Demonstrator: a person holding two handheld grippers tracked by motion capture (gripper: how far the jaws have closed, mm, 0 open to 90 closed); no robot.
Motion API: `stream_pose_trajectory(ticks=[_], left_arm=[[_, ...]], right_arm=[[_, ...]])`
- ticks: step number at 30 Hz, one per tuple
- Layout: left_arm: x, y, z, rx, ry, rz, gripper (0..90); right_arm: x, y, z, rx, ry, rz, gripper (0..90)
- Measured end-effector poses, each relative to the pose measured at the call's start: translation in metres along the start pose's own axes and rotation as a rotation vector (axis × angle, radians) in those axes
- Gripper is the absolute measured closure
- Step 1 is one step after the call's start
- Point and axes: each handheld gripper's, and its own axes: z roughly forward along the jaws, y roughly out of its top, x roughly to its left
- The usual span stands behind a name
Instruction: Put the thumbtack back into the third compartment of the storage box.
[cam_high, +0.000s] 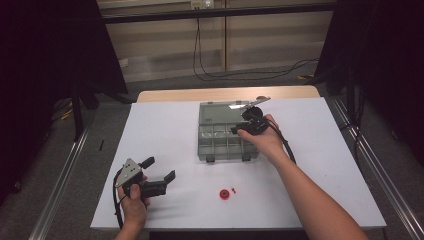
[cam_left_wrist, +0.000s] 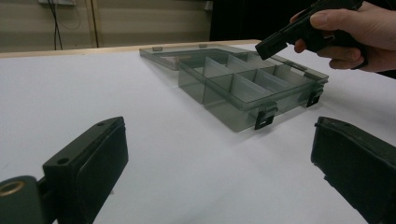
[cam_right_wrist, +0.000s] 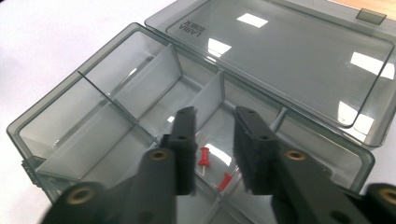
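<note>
A smoky-grey clear compartment box (cam_high: 220, 150) lies mid-table, its lid (cam_right_wrist: 289, 60) folded open toward the back. My right gripper (cam_high: 239, 130) hovers over the box's right side, tilted down into it. Its jaws (cam_right_wrist: 215, 116) stand a little apart and hold nothing. Two red push pins (cam_right_wrist: 204, 158) (cam_right_wrist: 225, 181) lie in the compartment beneath them. My left gripper (cam_high: 161, 168) rests low at the front left of the table, wide open and empty. In its own view, the left gripper (cam_left_wrist: 217, 128) faces the box (cam_left_wrist: 243, 84) and the right gripper (cam_left_wrist: 275, 42).
A small red round piece (cam_high: 225, 194) and a tiny red pin (cam_high: 233, 190) lie on the white table cover (cam_high: 165, 125) near the front, between my arms. Dark curtains flank the table, and cables trail on the floor behind.
</note>
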Motion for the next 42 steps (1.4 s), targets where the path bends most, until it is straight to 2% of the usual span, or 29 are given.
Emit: stream_pose_trajectory(ticks=[3,6,7,9,11,15,18,20,25,28,39,42], left_arm=[[0.000,0.000,0.000,-0.002,-0.002,-0.004,4.1],[0.000,0.000,0.000,-0.001,-0.002,-0.003,4.1],[0.000,0.000,0.000,-0.001,-0.002,-0.003,4.1],[0.000,0.000,0.000,0.001,0.001,0.000,4.1],[0.000,0.000,0.000,0.002,0.001,0.001,4.1],[0.000,0.000,0.000,0.005,0.001,0.005,4.1],[0.000,0.000,0.000,0.005,0.001,0.005,4.1],[0.000,0.000,0.000,0.005,0.001,0.006,4.1],[0.000,0.000,0.000,0.005,0.001,0.007,4.1],[0.000,0.000,0.000,0.004,-0.003,0.006,4.1],[0.000,0.000,0.001,0.005,0.005,0.009,4.0],[-0.001,0.000,0.001,0.005,0.004,0.008,4.0]], right_arm=[[0.001,0.000,-0.002,-0.009,0.006,-0.015,52.9],[0.003,-0.001,-0.005,-0.008,0.031,-0.025,38.9],[0.005,-0.001,-0.006,-0.006,0.019,-0.033,30.4],[0.008,-0.002,-0.007,-0.006,0.024,-0.042,20.2],[0.011,-0.004,-0.008,-0.009,0.006,-0.063,10.5],[0.018,-0.007,-0.011,0.005,-0.003,-0.075,1.2],[0.022,-0.010,-0.015,0.008,0.013,-0.069,0.0],[0.025,-0.012,-0.018,-0.003,0.011,-0.088,0.0],[0.033,-0.017,-0.025,-0.002,0.010,-0.094,0.0],[0.036,-0.022,-0.028,-0.009,0.025,-0.100,0.0],[0.048,-0.036,-0.040,-0.014,0.043,-0.095,0.0],[0.051,-0.039,-0.044,-0.022,0.063,-0.105,0.6]])
